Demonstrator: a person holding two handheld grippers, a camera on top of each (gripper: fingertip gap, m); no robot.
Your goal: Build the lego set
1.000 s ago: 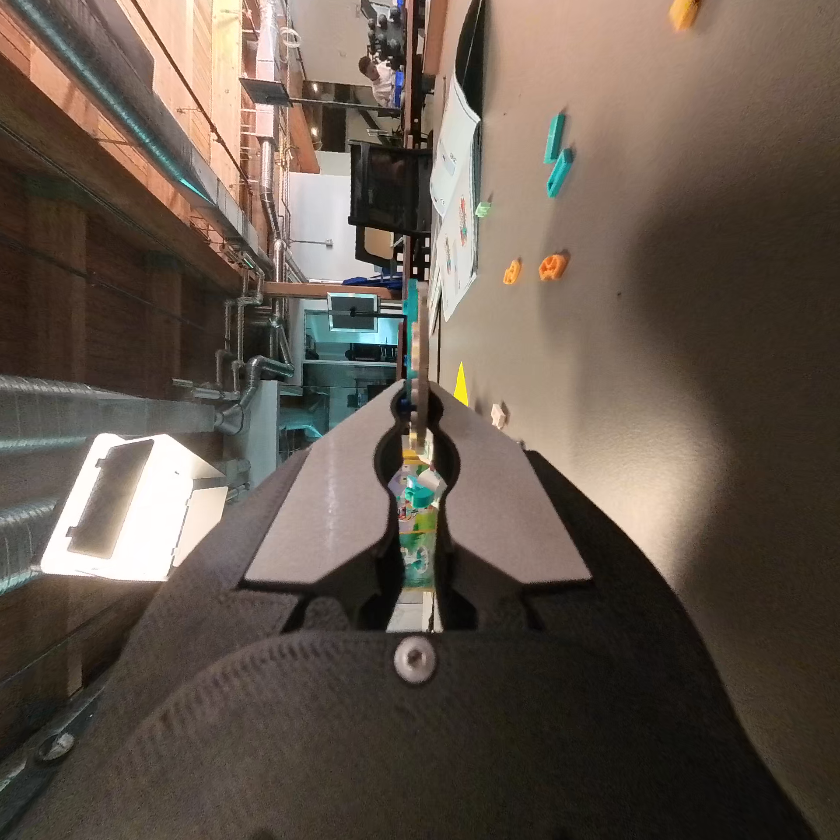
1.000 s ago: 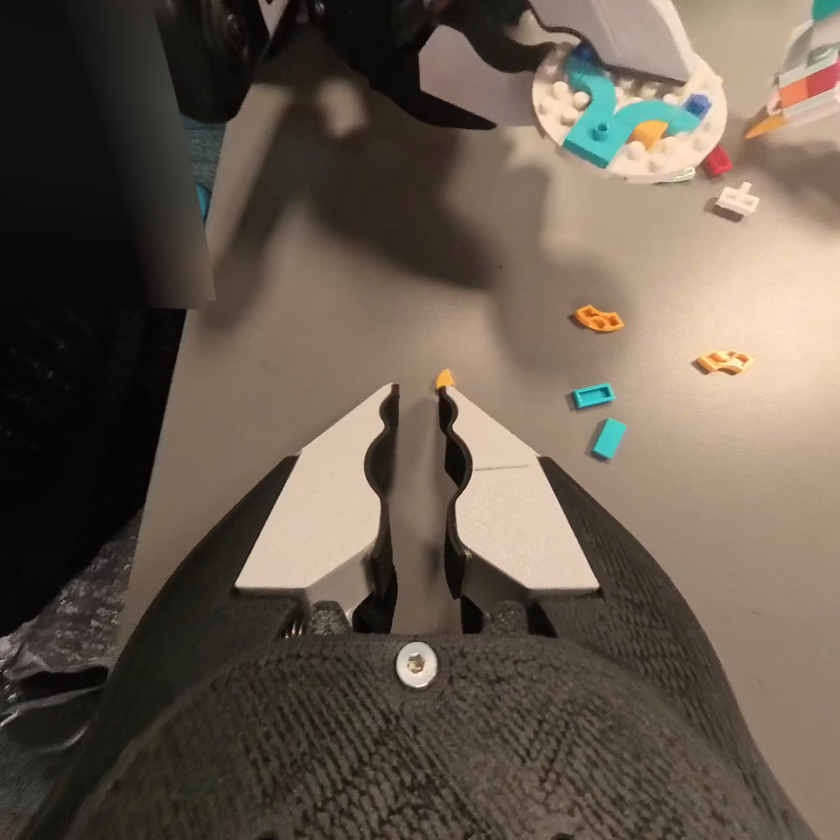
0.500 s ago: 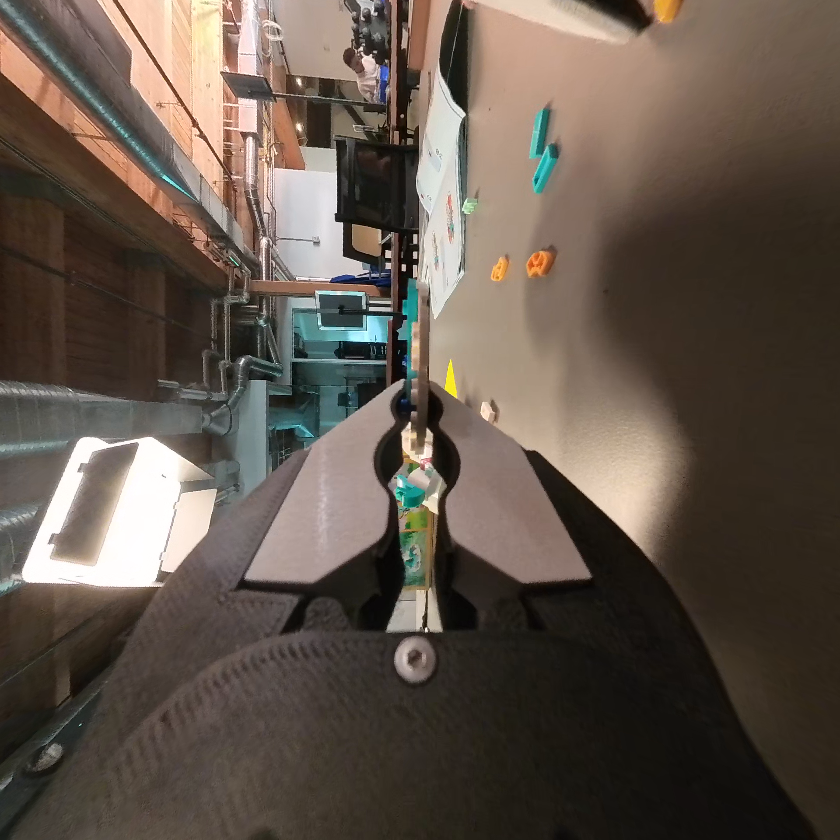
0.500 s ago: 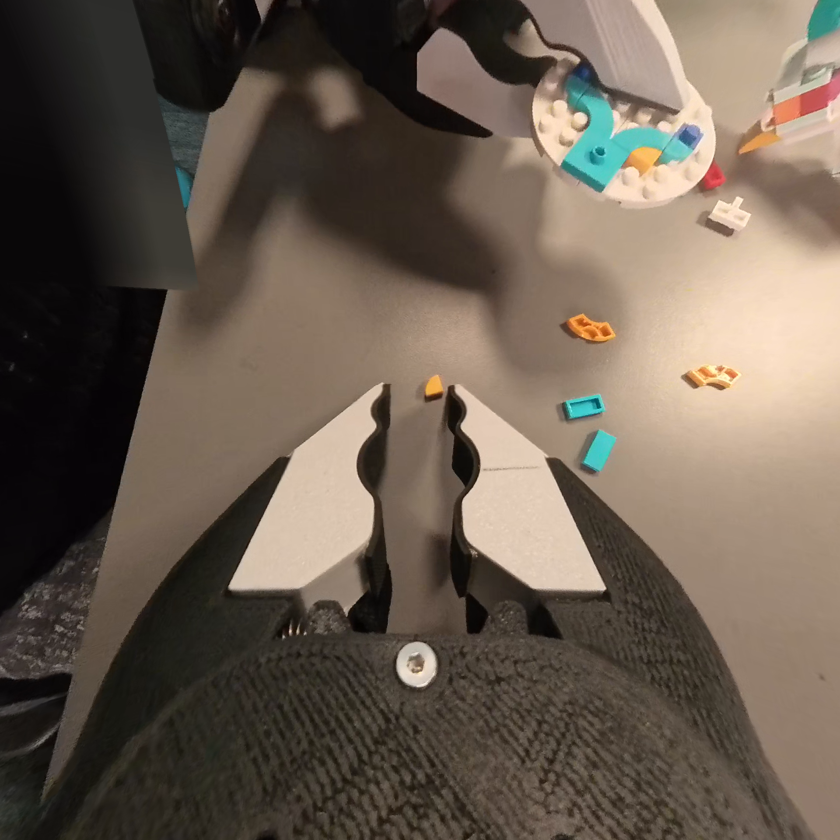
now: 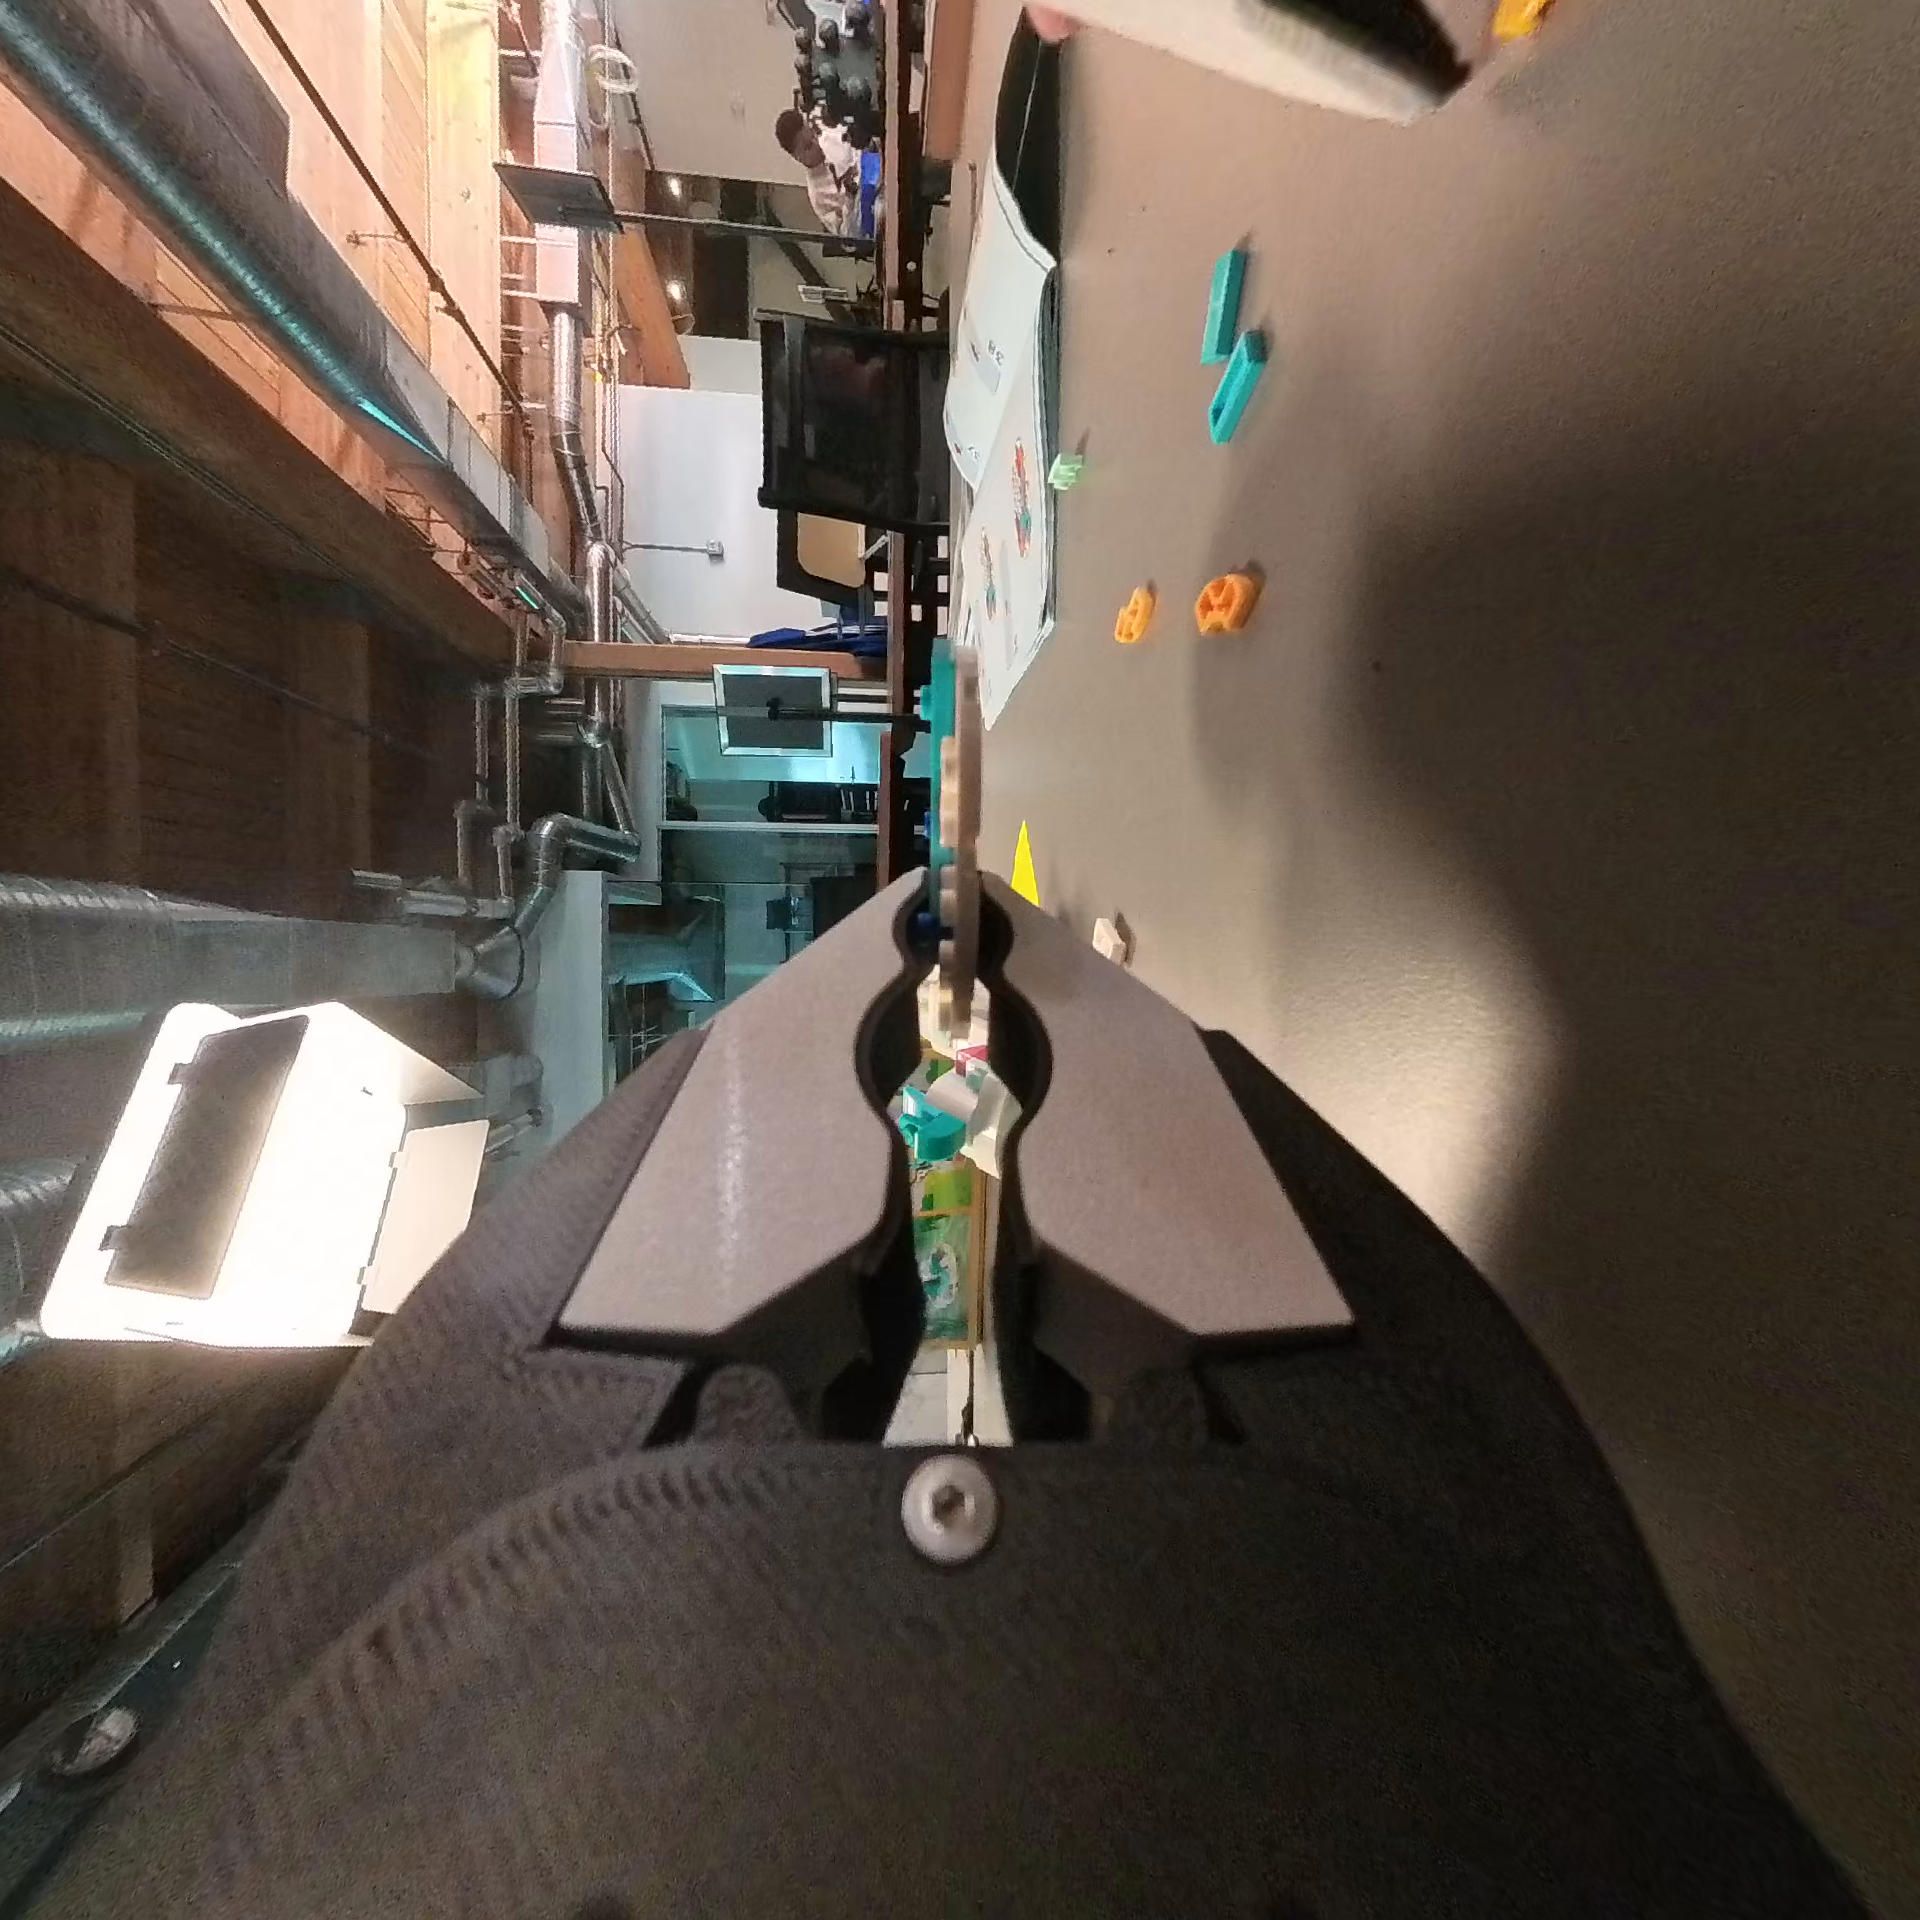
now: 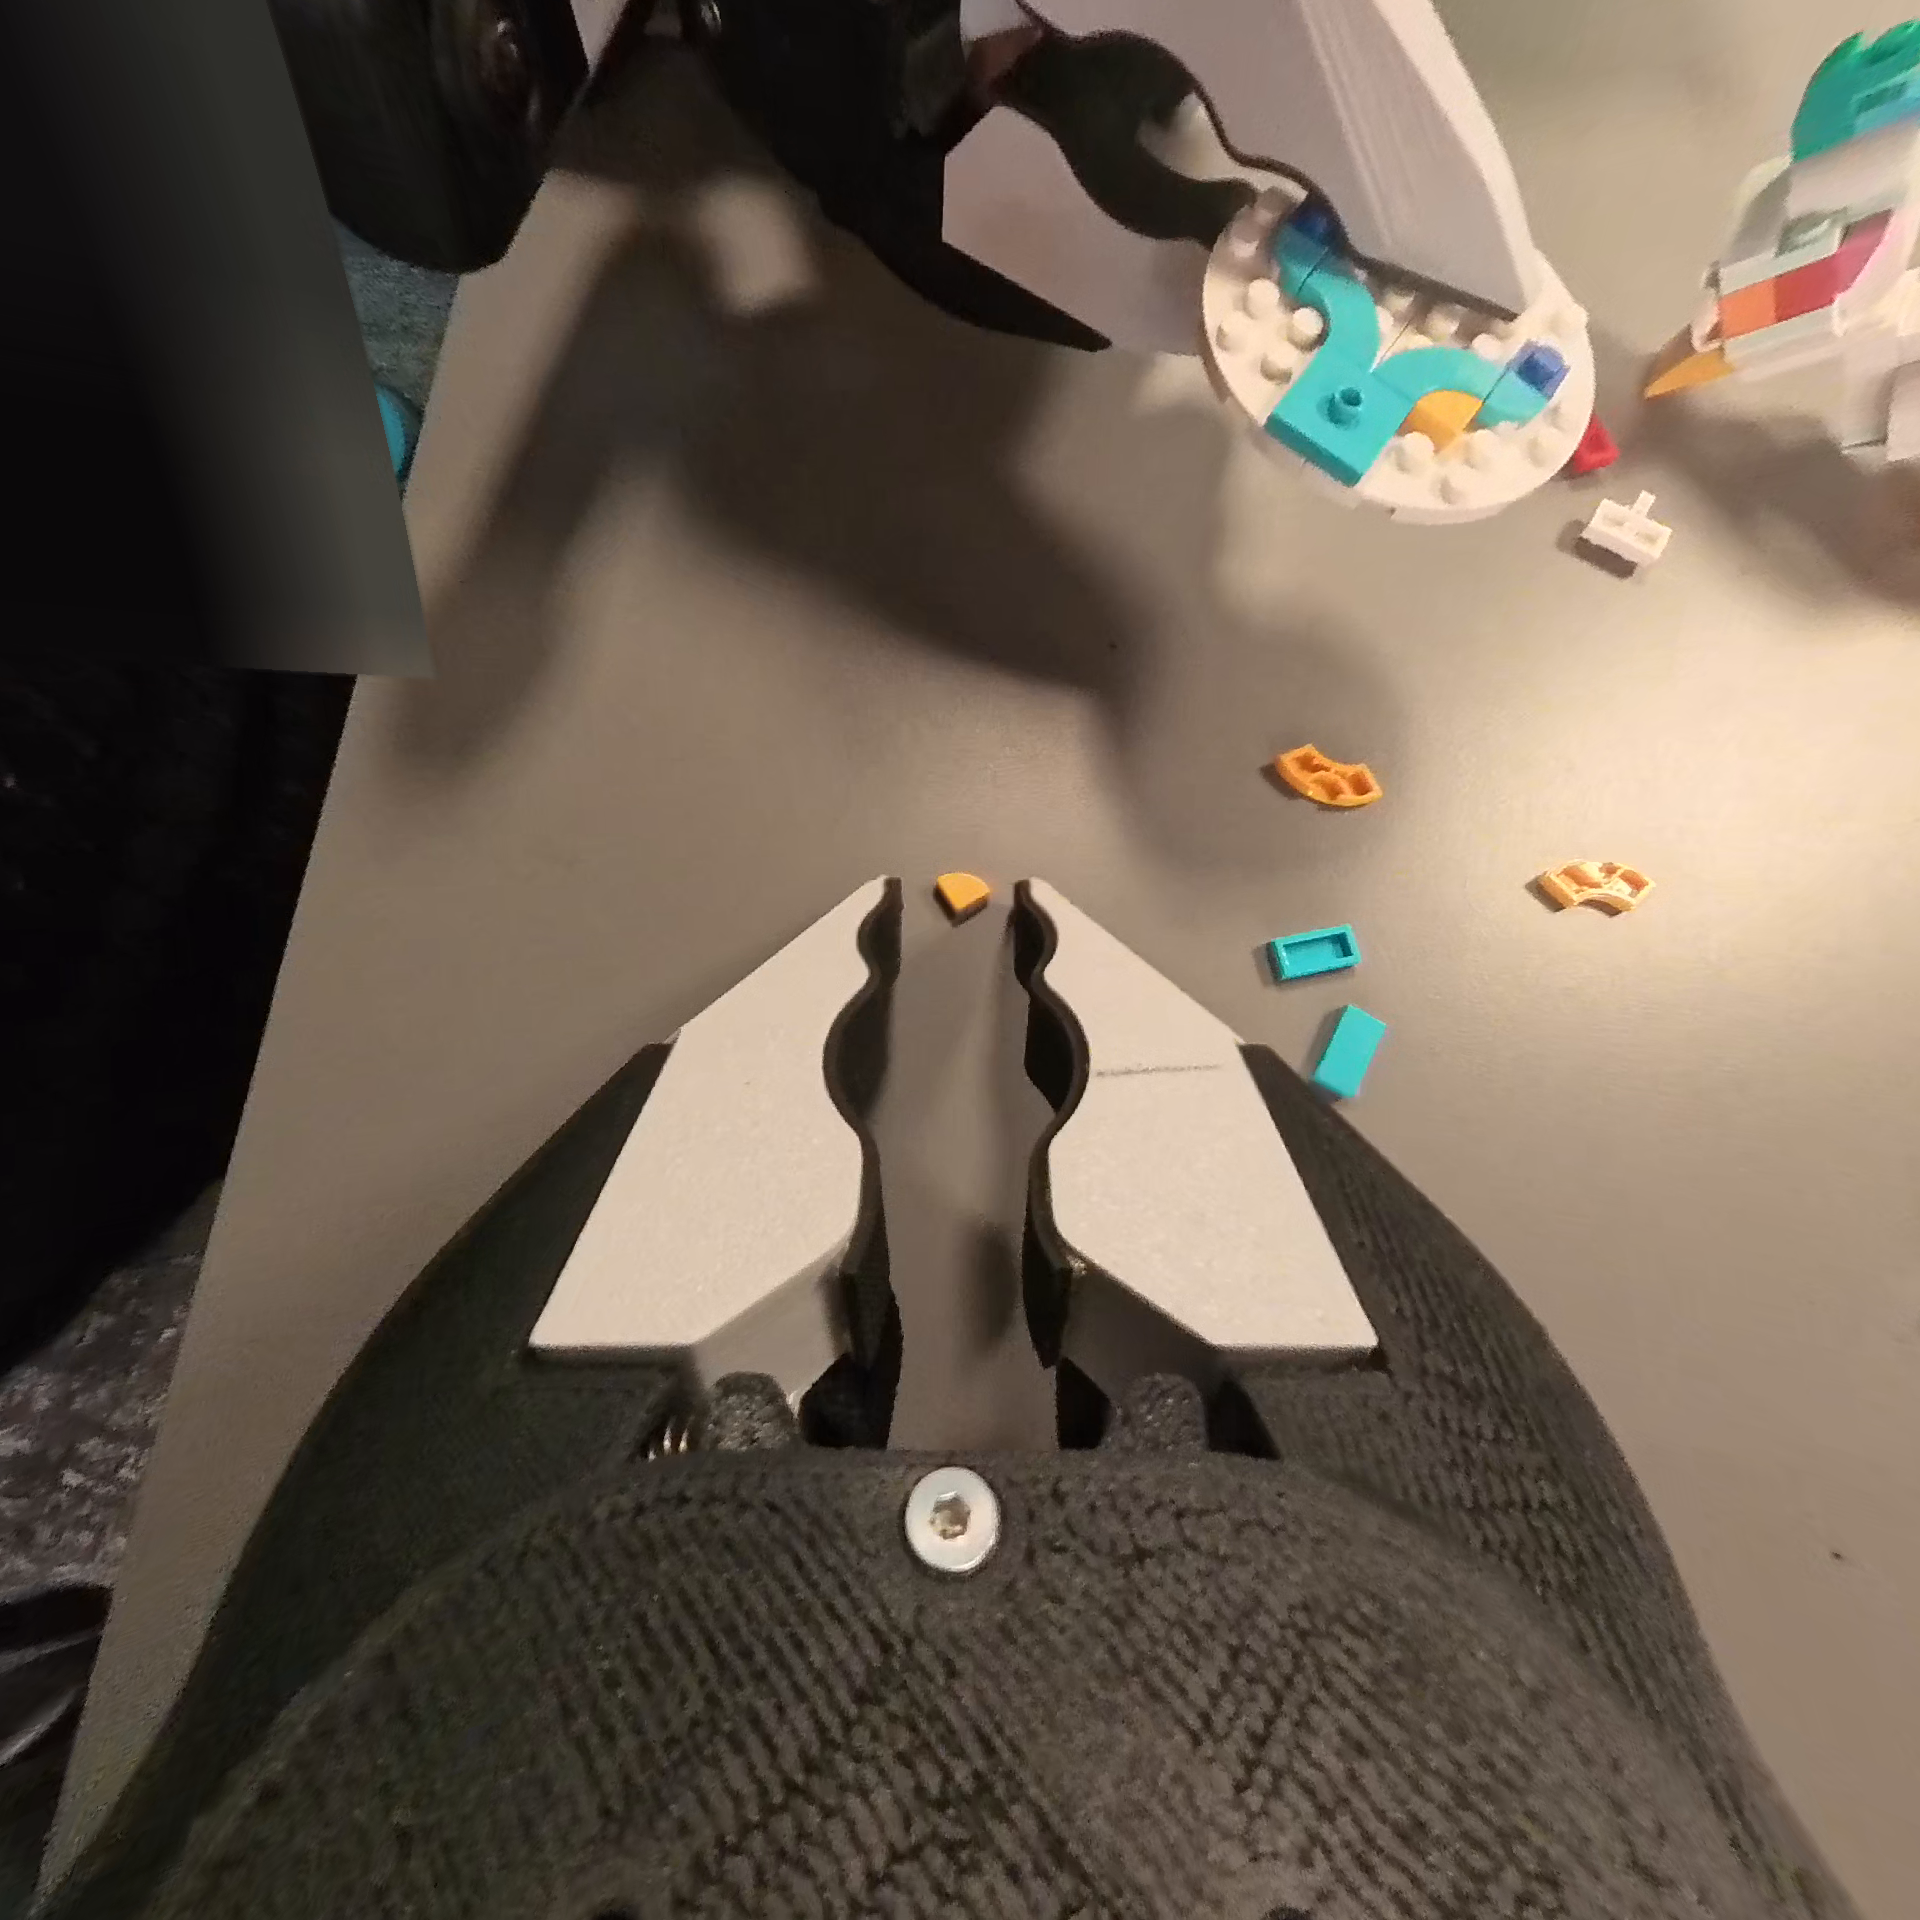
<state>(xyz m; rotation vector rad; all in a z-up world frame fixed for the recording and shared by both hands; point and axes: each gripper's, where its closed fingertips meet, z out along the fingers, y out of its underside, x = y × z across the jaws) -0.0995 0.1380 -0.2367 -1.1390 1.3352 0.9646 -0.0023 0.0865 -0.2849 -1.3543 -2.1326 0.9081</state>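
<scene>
My left gripper [image 5: 954,894] is shut on the rim of a round white plate [image 5: 961,790] seen edge-on, with teal pieces on it. In the right wrist view the same round plate [image 6: 1257,312] carries teal curved pieces, blue studs and an orange quarter tile, held by the left gripper [image 6: 1351,249] just above the table. My right gripper [image 6: 954,891] is open low over the grey table [image 6: 727,727]. A small orange quarter-round tile [image 6: 962,894] lies between its fingertips, untouched.
Loose pieces lie to the right: two orange curved pieces [image 6: 1327,776] [image 6: 1595,885], two teal tiles [image 6: 1311,951] [image 6: 1348,1049], a white piece [image 6: 1626,532], a red piece [image 6: 1592,449]. A partly built white model [image 6: 1829,281] stands at far right. The table's edge [image 6: 343,831] runs on the left. Instruction sheets [image 5: 1003,436] lie at the back. There is about 12 cm between the tips of the two grippers.
My right gripper has opened wider and shifted so the orange quarter tile now sits between its tips instead of off the right tip. The left gripper still holds the plate.
</scene>
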